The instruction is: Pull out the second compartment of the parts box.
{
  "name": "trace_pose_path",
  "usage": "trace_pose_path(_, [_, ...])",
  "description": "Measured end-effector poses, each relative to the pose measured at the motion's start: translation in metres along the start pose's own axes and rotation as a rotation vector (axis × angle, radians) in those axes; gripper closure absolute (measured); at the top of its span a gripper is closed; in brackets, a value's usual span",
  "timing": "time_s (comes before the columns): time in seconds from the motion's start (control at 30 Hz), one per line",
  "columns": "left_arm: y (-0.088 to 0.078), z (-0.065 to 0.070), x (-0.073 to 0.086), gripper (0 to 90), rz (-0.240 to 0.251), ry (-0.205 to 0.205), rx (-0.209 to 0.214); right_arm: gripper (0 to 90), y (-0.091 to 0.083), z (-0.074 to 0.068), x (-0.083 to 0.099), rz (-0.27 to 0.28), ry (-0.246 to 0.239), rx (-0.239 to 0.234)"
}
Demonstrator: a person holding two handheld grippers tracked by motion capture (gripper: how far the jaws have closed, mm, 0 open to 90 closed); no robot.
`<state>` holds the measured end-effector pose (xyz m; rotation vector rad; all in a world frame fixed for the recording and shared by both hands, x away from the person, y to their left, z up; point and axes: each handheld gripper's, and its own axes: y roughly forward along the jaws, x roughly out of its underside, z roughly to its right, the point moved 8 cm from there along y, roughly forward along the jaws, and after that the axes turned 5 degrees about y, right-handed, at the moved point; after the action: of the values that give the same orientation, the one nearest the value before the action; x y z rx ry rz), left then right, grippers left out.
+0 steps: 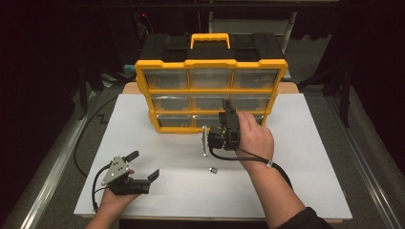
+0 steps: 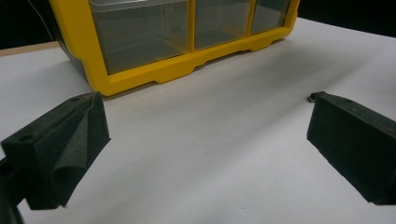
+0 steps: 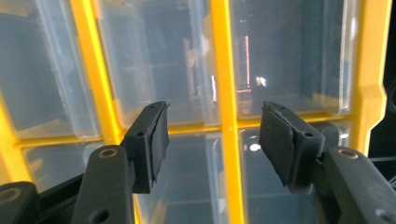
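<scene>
right gripper (image 3: 212,140): jaws apart, nothing between | behind: yellow organizer (image 3: 226,70), clear drawers (image 3: 149,60)

A white worktop (image 1: 296,157) sits in the middle of a dark room, lit from above while everything around it falls into shadow. Grey floor (image 1: 377,157) runs along both sides, with a pale metal rail (image 1: 52,176) on the left. Far behind, a wooden edge (image 1: 289,87) shows past the white sheet — beyond it dim stands and frames, too dark to make out.
</scene>
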<state>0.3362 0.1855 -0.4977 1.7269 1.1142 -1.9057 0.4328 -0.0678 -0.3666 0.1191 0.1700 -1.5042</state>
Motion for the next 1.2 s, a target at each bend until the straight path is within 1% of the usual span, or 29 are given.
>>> trace_pose_path(0.1, [0.000,0.000,0.000,0.3,-0.004,0.002,0.003,44.5,0.001,0.003,-0.002,0.000,0.000,0.008])
trace_pose_path(0.13, [0.000,0.001,0.000,0.4,-0.003,-0.001,0.004,45.2,0.003,0.006,-0.005,0.009,-0.001,0.011])
trace_pose_path(0.27, [0.000,0.001,0.000,0.3,-0.006,0.002,0.007,45.7,0.004,0.008,-0.007,0.006,0.006,0.011])
trace_pose_path(0.3, [0.000,0.001,0.000,0.3,-0.005,0.002,0.008,46.2,0.004,0.011,-0.009,0.015,-0.006,0.016])
trace_pose_path(0.33, [0.000,0.001,0.000,0.3,-0.003,0.002,0.007,47.2,0.005,0.014,-0.012,0.021,-0.005,0.022])
trace_pose_path(0.4, [0.000,0.001,0.000,0.4,-0.004,0.002,0.008,47.6,0.005,0.015,-0.013,0.023,0.001,0.026])
trace_pose_path(0.43, [0.000,0.001,0.000,0.3,-0.004,0.002,0.009,48.3,0.006,0.020,-0.015,0.027,-0.015,0.034])
trace_pose_path(0.47, [0.001,0.001,0.000,0.3,-0.004,0.002,0.009,48.3,0.006,0.020,-0.015,0.027,-0.015,0.034])
trace_pose_path(0.5, [0.001,0.002,0.000,0.3,-0.005,0.002,0.009,48.7,0.007,0.020,-0.016,0.028,0.001,0.034])
trace_pose_path(0.63, [0.001,0.002,0.000,0.3,-0.005,0.003,0.011,52.2,0.009,0.029,-0.022,0.037,-0.003,0.055])
trace_pose_path(0.67, [0.001,0.002,0.000,0.3,-0.003,0.003,0.011,52.7,0.009,0.030,-0.022,0.035,0.005,0.059])
trace_pose_path(0.73, [0.001,0.002,0.000,0.3,-0.003,0.003,0.012,53.5,0.010,0.033,-0.023,0.036,-0.001,0.064])
trace_pose_path(0.77, [0.001,0.002,0.000,0.3,-0.002,0.003,0.012,54.9,0.010,0.036,-0.025,0.035,0.005,0.067])
trace_pose_path(0.83, [0.001,0.002,0.000,0.3,-0.002,0.003,0.013,55.4,0.011,0.037,-0.026,0.034,0.011,0.068])
trace_pose_path(0.87, [0.001,0.002,0.000,0.3,-0.002,0.003,0.013,55.8,0.012,0.039,-0.027,0.036,-0.001,0.071])
trace_pose_path(0.97, [0.001,0.003,0.000,0.3,-0.001,0.003,0.013,57.8,0.014,0.043,-0.030,0.035,-0.006,0.079])
trace_pose_path(1.1, [0.000,0.002,0.000,0.3,0.001,0.004,0.014,60.7,0.018,0.050,-0.033,0.027,-0.003,0.088])
trace_pose_path(1.17, [0.000,0.002,0.000,0.3,0.001,0.004,0.014,60.9,0.019,0.051,-0.034,0.025,0.000,0.090])
trace_pose_path(1.2, [0.000,0.002,0.000,0.4,0.001,0.003,0.014,62.6,0.020,0.052,-0.034,0.024,-0.003,0.092])
